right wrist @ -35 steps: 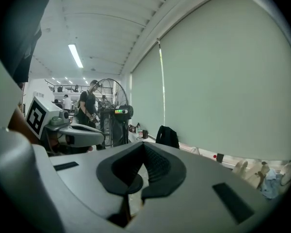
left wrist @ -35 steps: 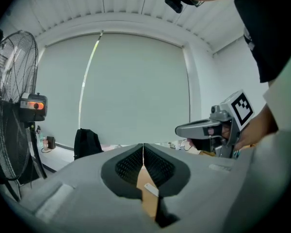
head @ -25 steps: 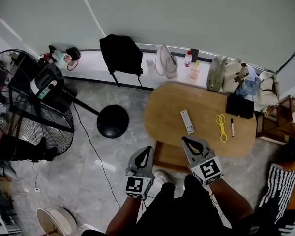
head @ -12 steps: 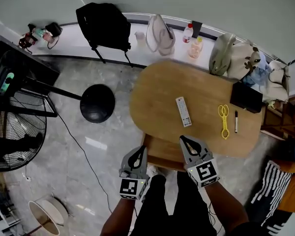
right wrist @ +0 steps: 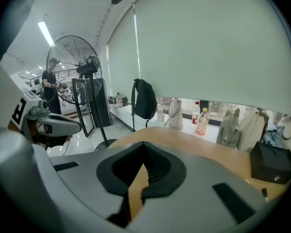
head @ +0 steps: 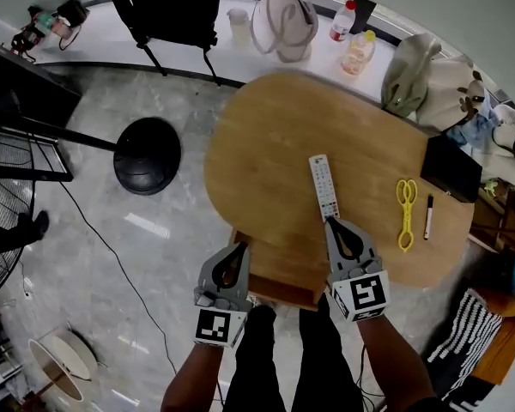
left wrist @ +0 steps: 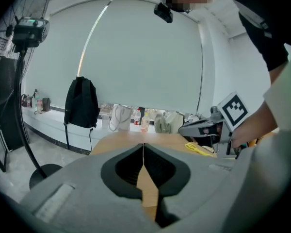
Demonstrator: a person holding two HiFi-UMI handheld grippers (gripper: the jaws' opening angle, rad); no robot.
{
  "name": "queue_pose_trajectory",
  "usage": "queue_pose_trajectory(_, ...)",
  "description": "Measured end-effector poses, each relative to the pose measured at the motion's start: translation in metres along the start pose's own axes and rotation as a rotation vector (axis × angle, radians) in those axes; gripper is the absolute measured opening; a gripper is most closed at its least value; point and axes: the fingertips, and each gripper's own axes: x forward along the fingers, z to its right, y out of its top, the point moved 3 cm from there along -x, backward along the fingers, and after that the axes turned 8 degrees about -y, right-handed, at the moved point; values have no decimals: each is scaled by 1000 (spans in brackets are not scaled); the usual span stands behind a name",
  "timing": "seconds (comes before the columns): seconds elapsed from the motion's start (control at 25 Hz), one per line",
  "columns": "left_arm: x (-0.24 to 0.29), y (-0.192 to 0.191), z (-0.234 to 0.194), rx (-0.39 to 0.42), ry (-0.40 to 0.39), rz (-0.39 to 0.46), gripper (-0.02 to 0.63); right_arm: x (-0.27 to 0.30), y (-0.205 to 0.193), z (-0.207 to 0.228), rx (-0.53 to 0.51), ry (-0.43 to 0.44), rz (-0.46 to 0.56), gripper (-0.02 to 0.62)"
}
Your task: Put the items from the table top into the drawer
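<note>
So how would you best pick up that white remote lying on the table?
Probably across its narrow width, near the end facing the person. The remote lies flat on the table, long and slim, just ahead of the right gripper, so coming from above with a jaw on each long edge looks easiest. That gripper's shut jaws must open first.

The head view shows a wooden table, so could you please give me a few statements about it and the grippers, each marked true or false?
1. A remote control, a yellow tool and a pen lie on the wooden table. True.
2. The yellow tool lies left of the remote control. False: it lies to its right, next to the pen.
3. The left gripper and right gripper both have their jaws together, empty. True.
4. The right gripper's jaws grip the remote control. False: they hold nothing, and the remote control lies on the table.
</note>
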Motion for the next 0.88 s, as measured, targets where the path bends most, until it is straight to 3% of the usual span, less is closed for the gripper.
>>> queue_pose_trajectory(0.24,12,-42,-11,-53,14,-30,18,30,-34,4,-34,9,-27,-3)
queue_pose_trajectory(0.64,9,-50,-23,-24,24,-40,18,61,-72,11,-52,-6,-170,-3)
queue_pose_trajectory(0.72,8,-51,-25,-21,23,-41,18,68,-80,14,-65,-18,-210,80)
queue_pose_trajectory(0.88,6,-54,-26,-31,23,-48,18,83,-90,26,-69,-75,-253,158)
